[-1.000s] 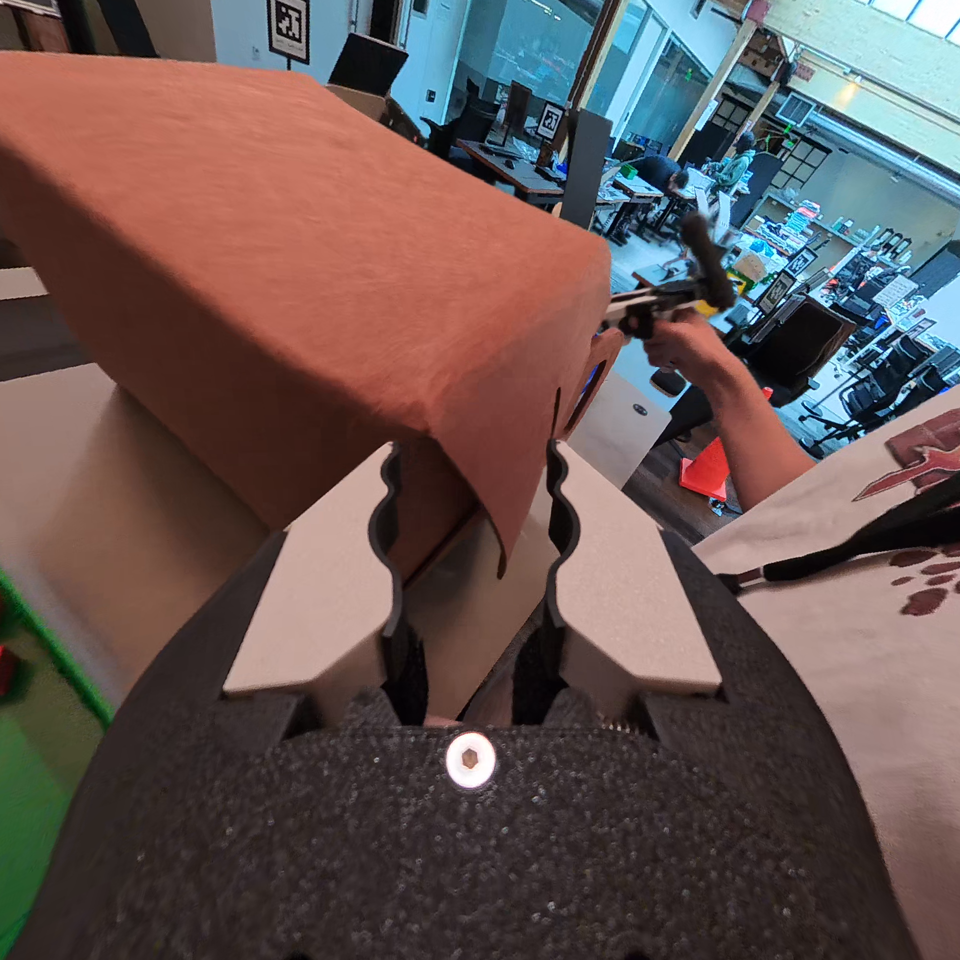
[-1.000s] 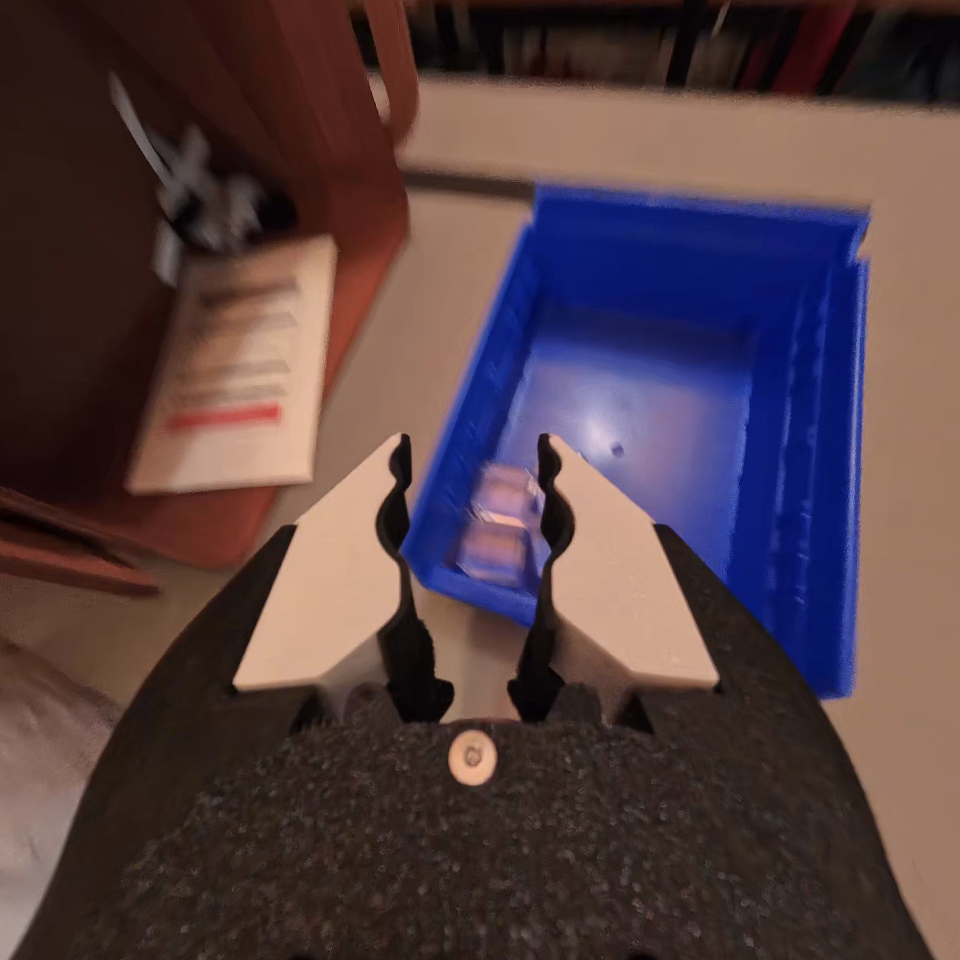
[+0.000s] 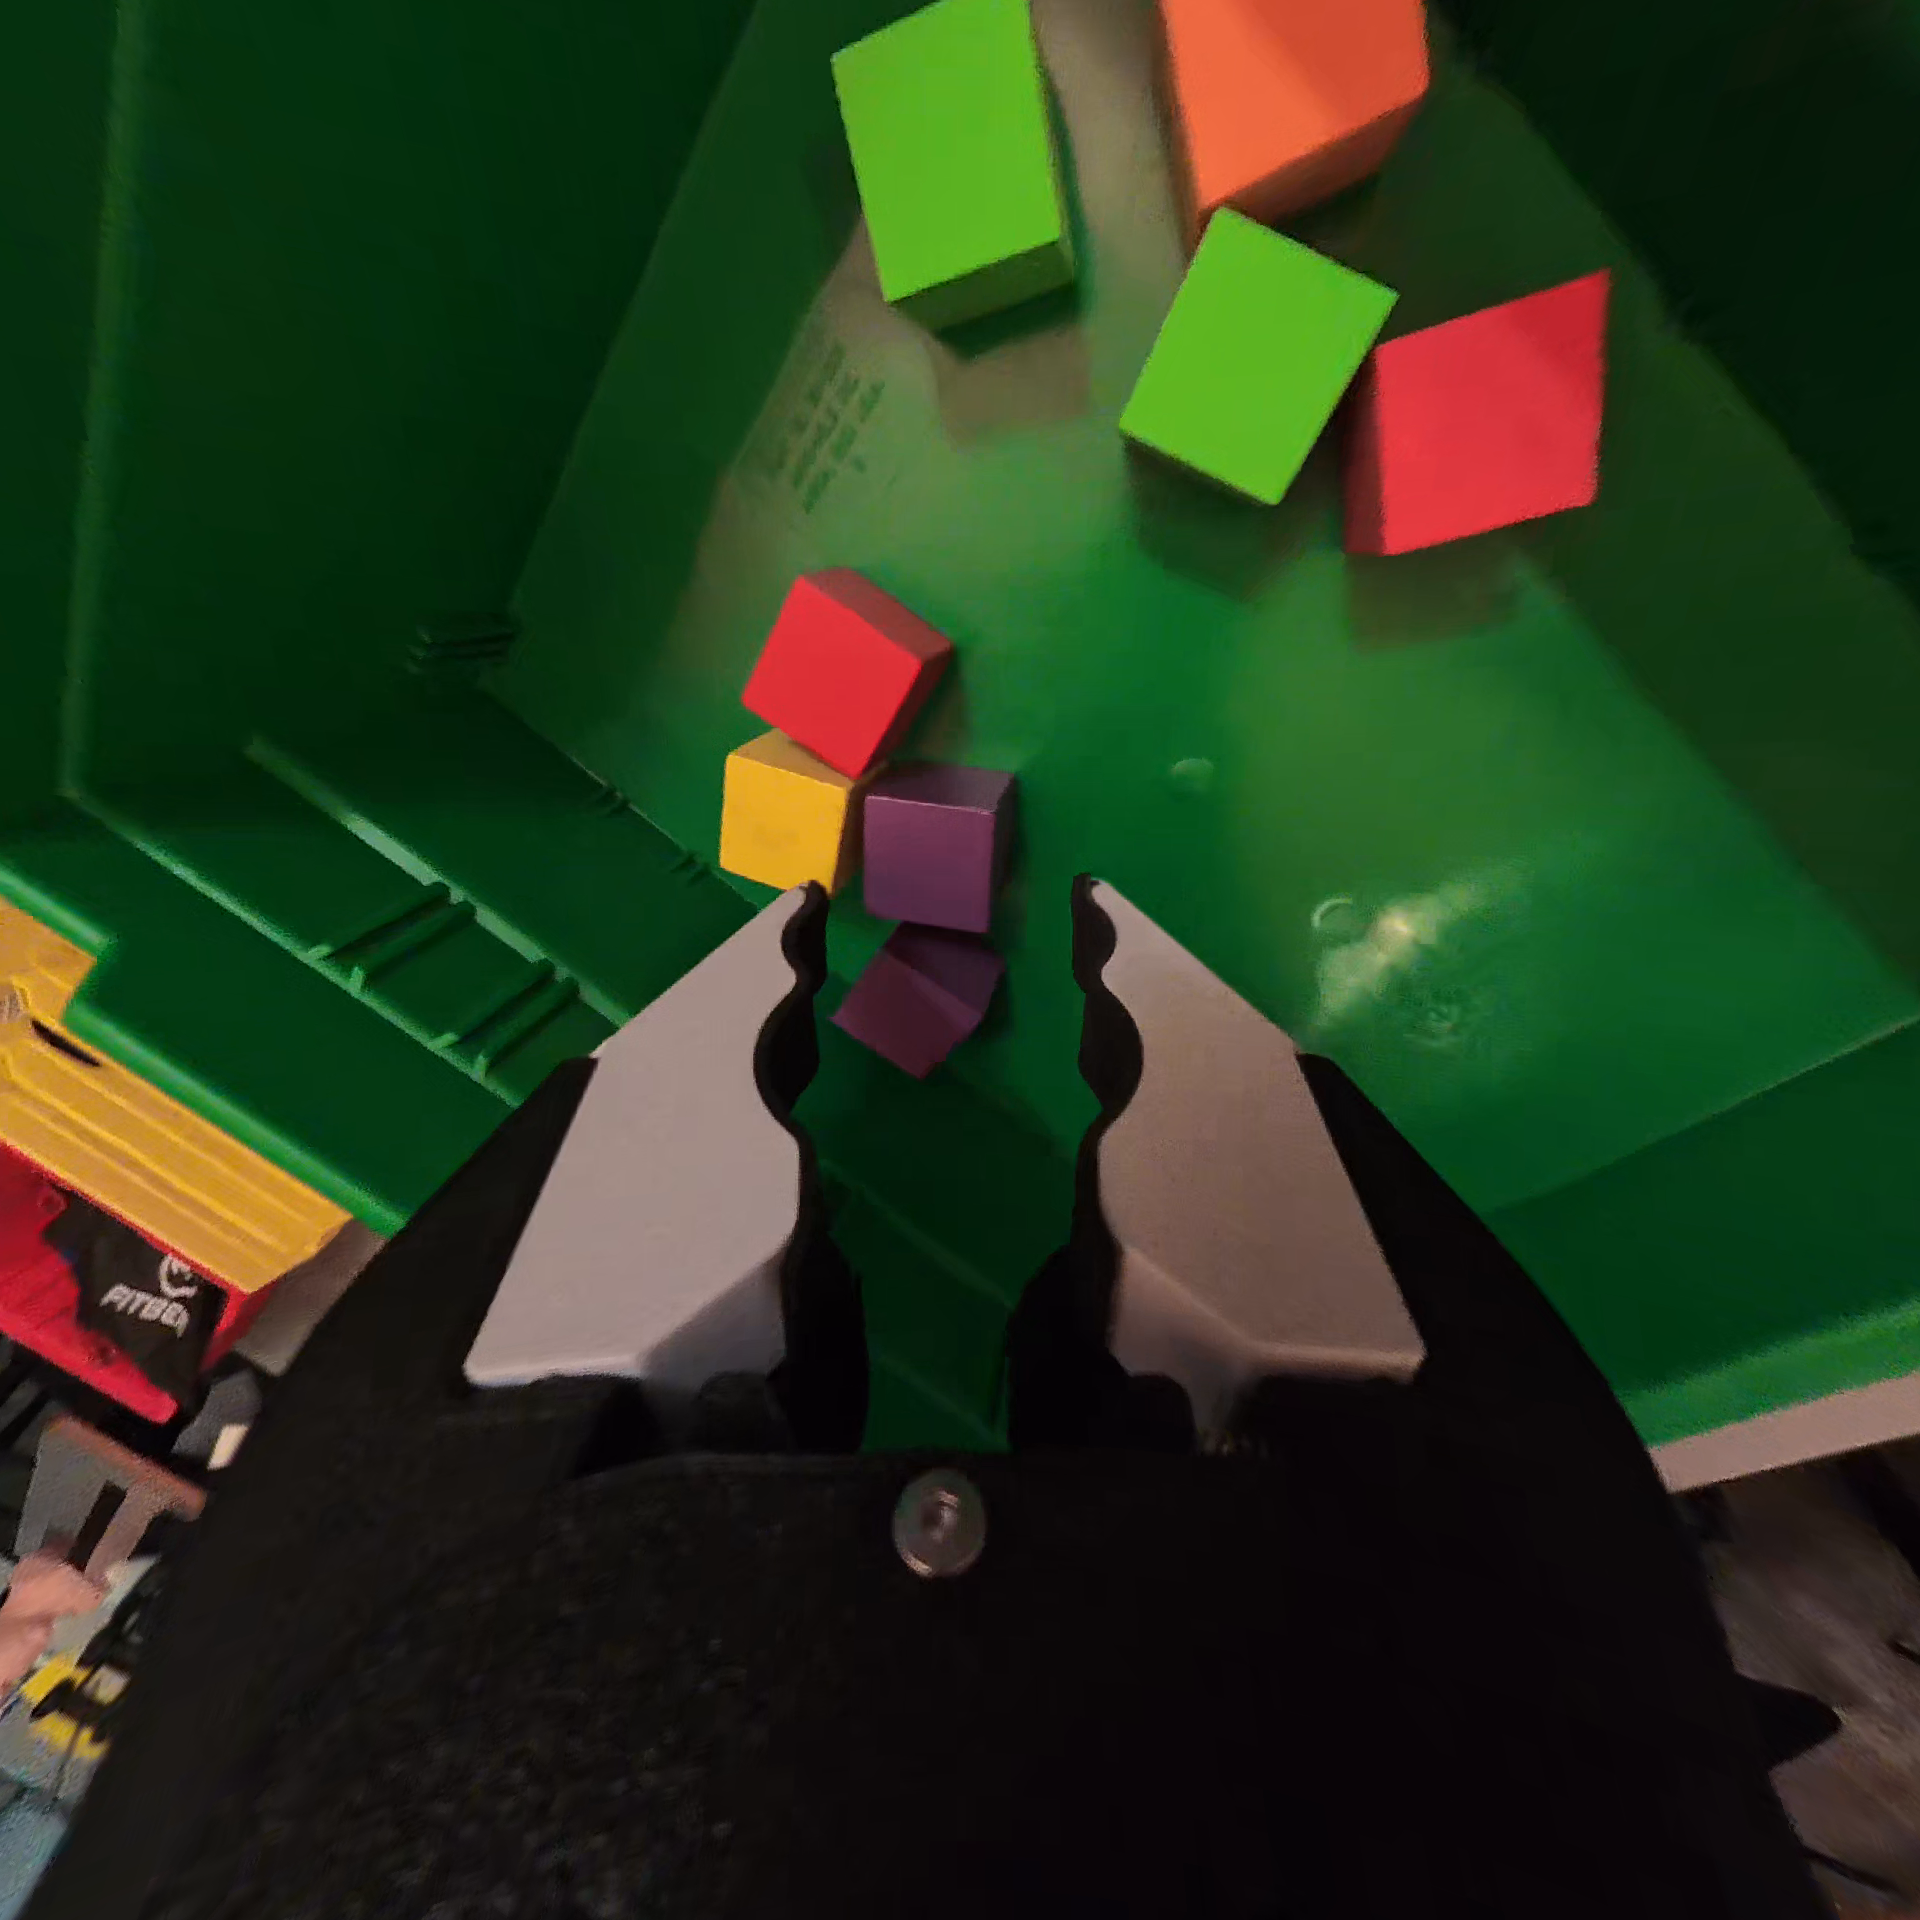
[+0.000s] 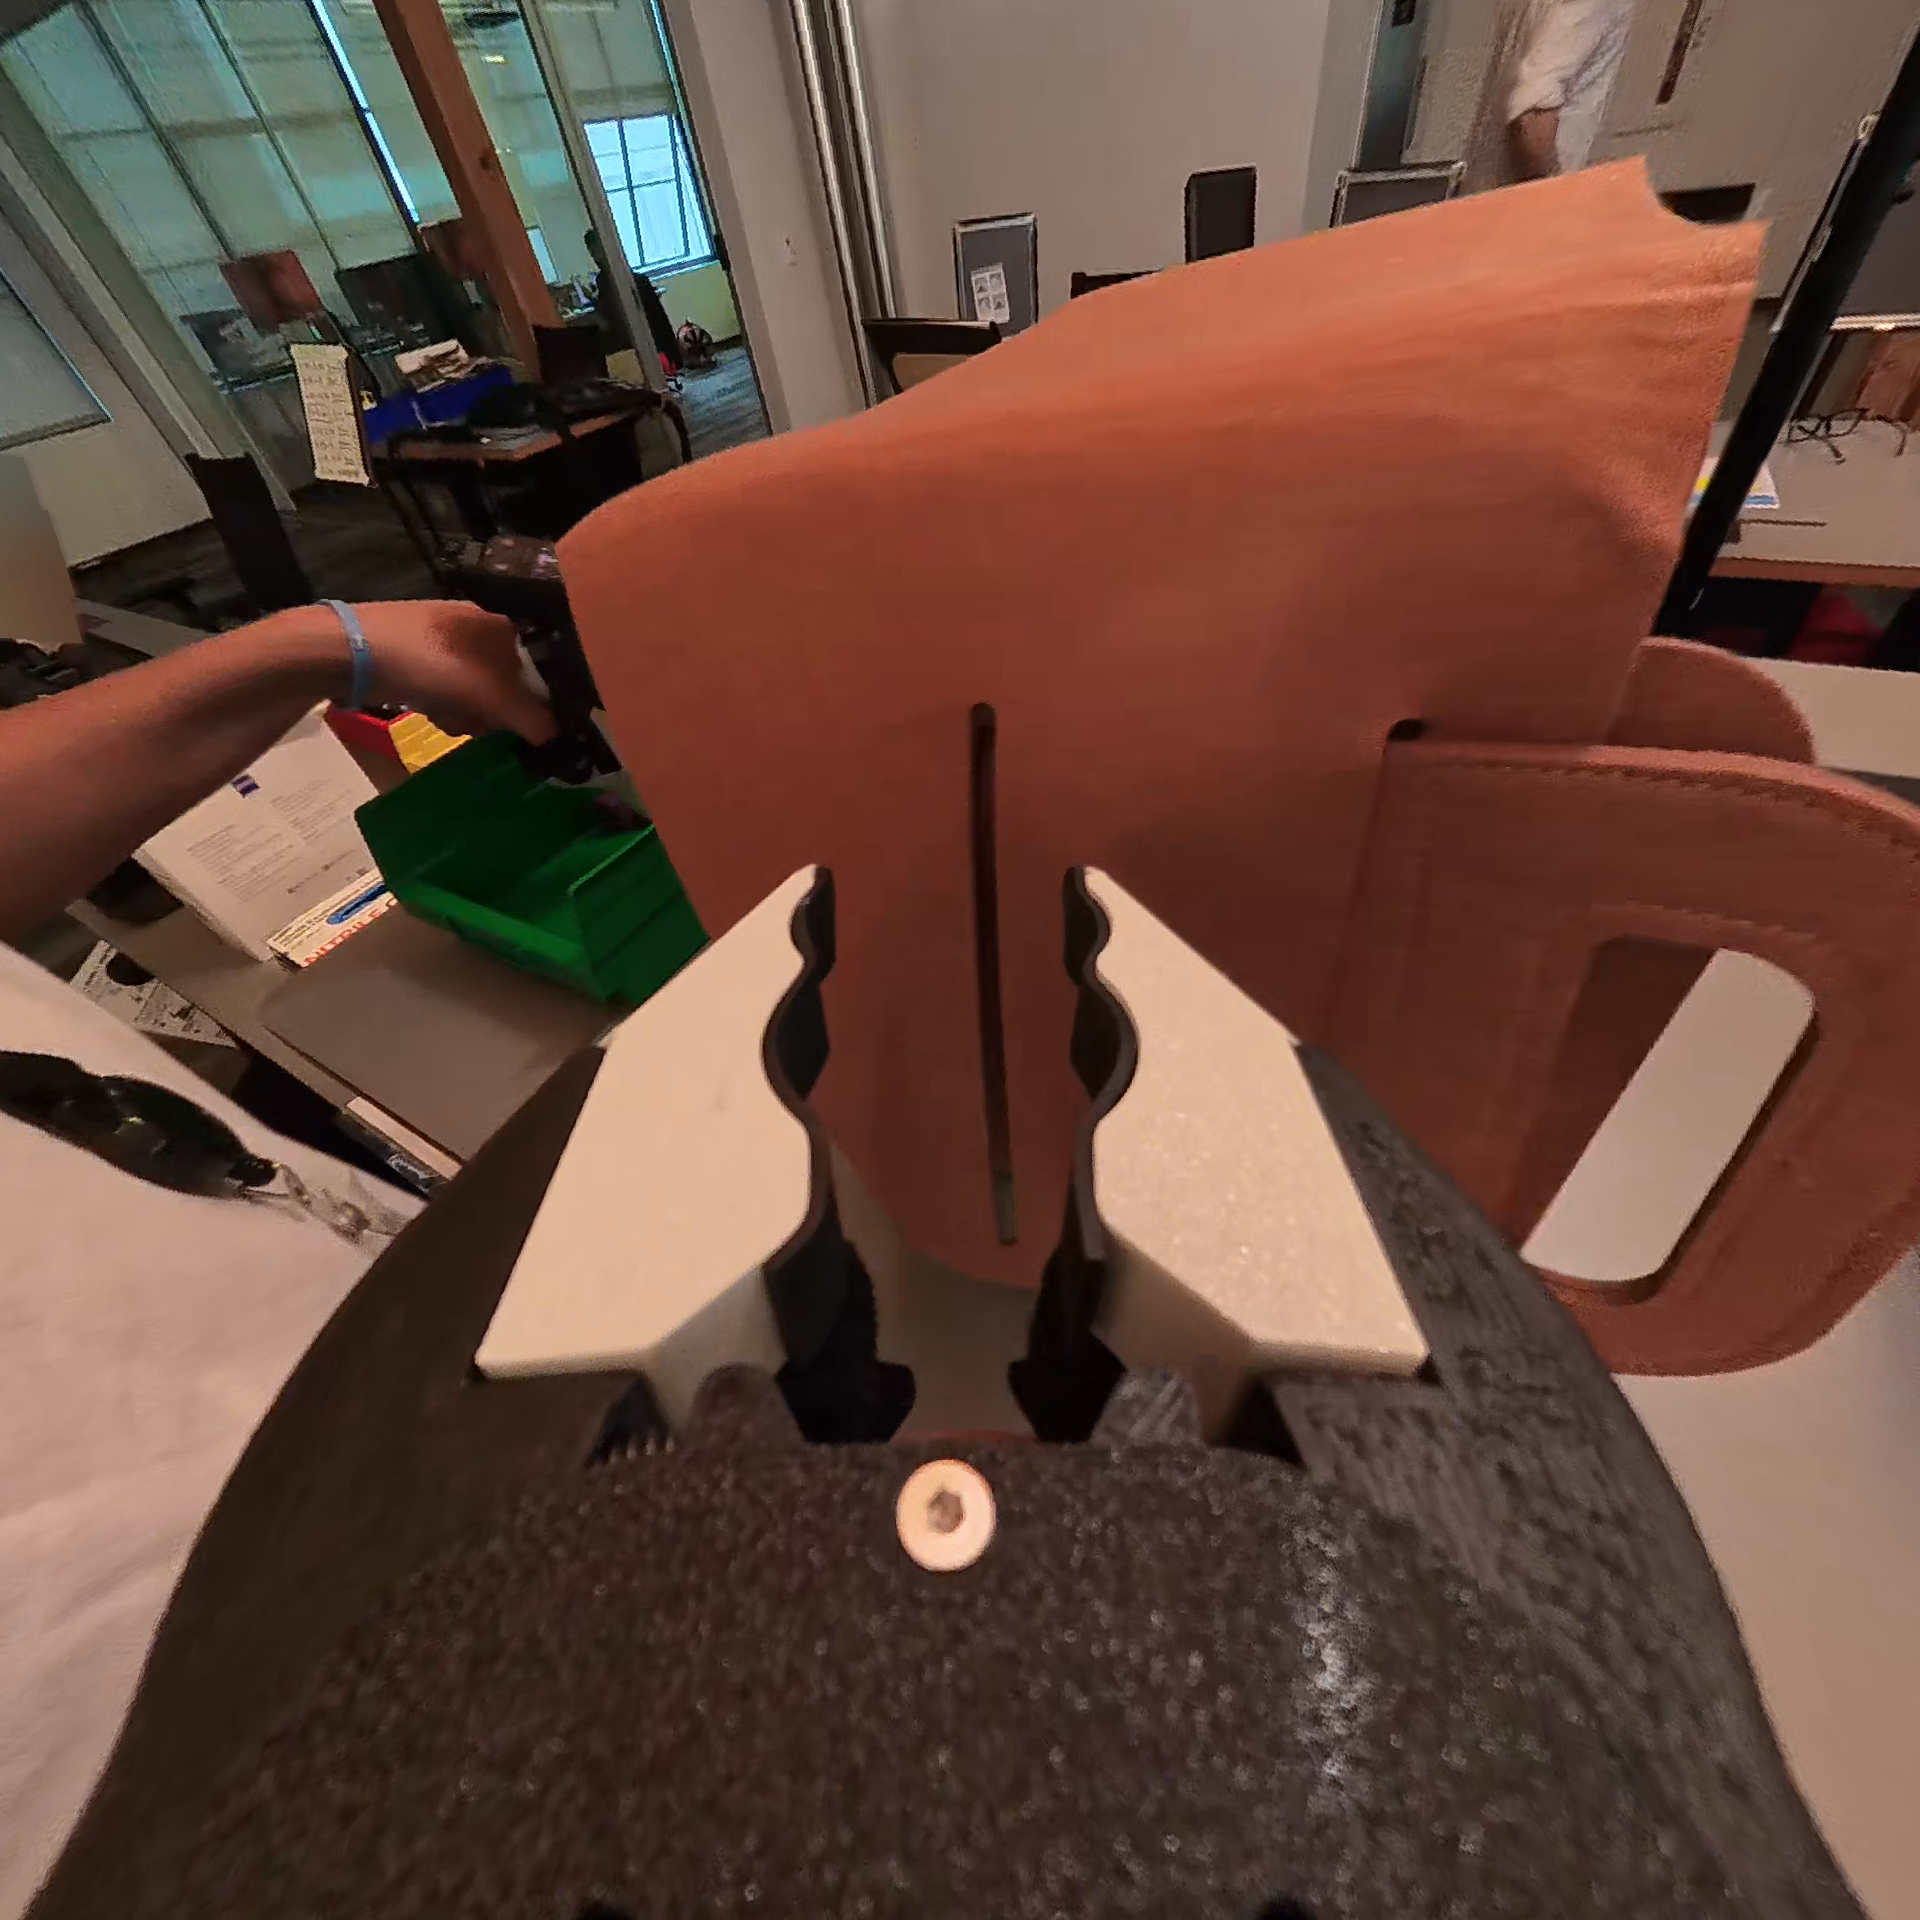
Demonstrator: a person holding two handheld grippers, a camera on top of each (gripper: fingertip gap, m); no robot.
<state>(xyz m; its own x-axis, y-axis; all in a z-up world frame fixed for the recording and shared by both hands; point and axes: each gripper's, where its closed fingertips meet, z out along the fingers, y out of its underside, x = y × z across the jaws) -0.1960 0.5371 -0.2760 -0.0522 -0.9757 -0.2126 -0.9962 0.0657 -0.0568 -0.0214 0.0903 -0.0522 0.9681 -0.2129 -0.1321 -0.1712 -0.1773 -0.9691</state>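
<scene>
Your left hand-held gripper (image 3: 943, 894) hangs wide and empty inside the green bin (image 3: 312, 416), small purple cubes (image 3: 935, 847) between its tips, while your right hand-held gripper (image 4: 948, 883), equally wide, faces the brown felt bag (image 4: 1195, 540).

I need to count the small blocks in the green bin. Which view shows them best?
The left wrist view: it looks straight into the green bin, with every block visible, like the purple block. The right wrist view shows only the bin's outside, far off beside the brown felt bag.

1. My left gripper (image 3: 943, 894), jaws apart, over green bin (image 3: 312, 520); purple cubes (image 3: 935, 847) between tips, yellow cube (image 3: 784, 805) at left tip.
2. Bin floor rightward is bare.
3. Brown felt bag (image 4: 1195, 582) blocks my right gripper (image 4: 948, 883).
</scene>
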